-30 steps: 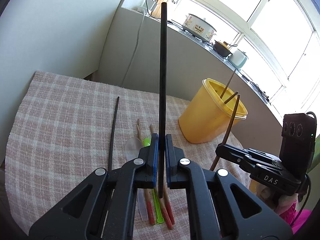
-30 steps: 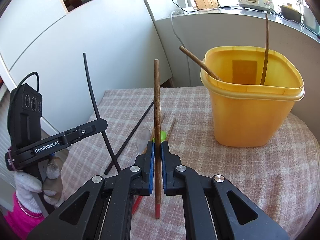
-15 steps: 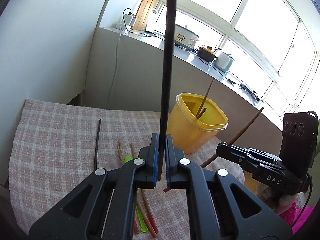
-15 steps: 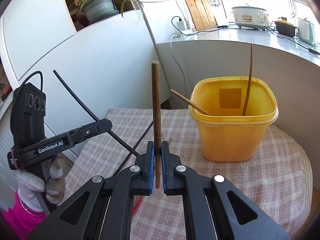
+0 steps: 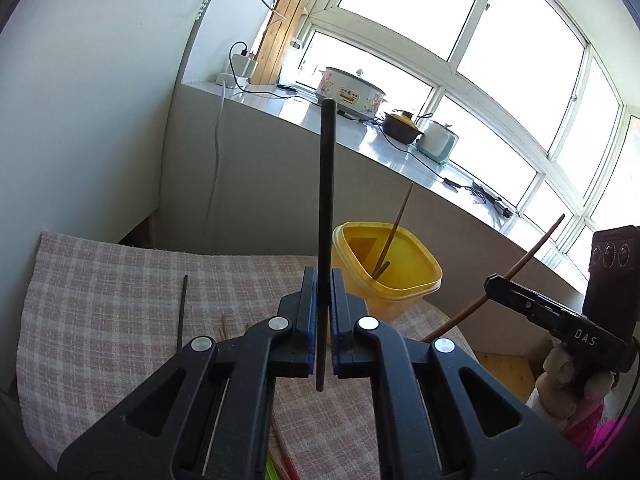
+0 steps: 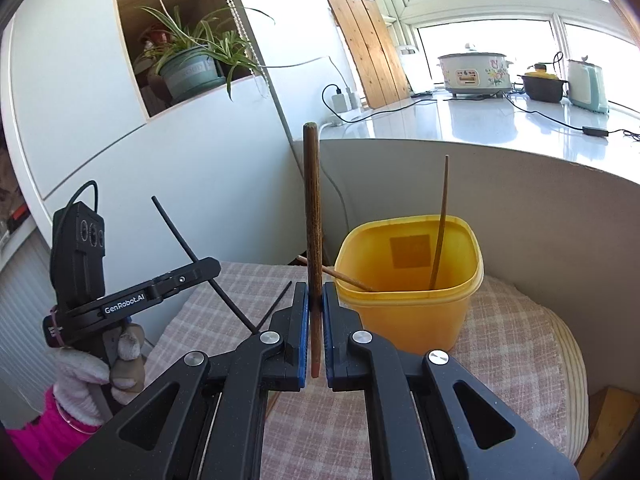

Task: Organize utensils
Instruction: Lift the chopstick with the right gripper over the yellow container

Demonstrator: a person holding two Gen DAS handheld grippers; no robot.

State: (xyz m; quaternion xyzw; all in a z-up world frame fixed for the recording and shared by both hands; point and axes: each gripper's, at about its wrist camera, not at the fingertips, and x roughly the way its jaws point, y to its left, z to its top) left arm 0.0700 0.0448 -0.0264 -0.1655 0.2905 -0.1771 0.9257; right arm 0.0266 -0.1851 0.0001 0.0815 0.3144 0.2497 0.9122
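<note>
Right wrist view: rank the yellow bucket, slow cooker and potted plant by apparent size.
1. yellow bucket
2. and 3. potted plant and slow cooker look alike, unranked.
The bucket sits nearest the camera, so true sizes stay unsure.

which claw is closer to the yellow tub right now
Right, though not by much. The right claw sits just in front of the yellow tub with its brown chopstick; the left claw hangs farther back gripping a black chopstick.
</note>
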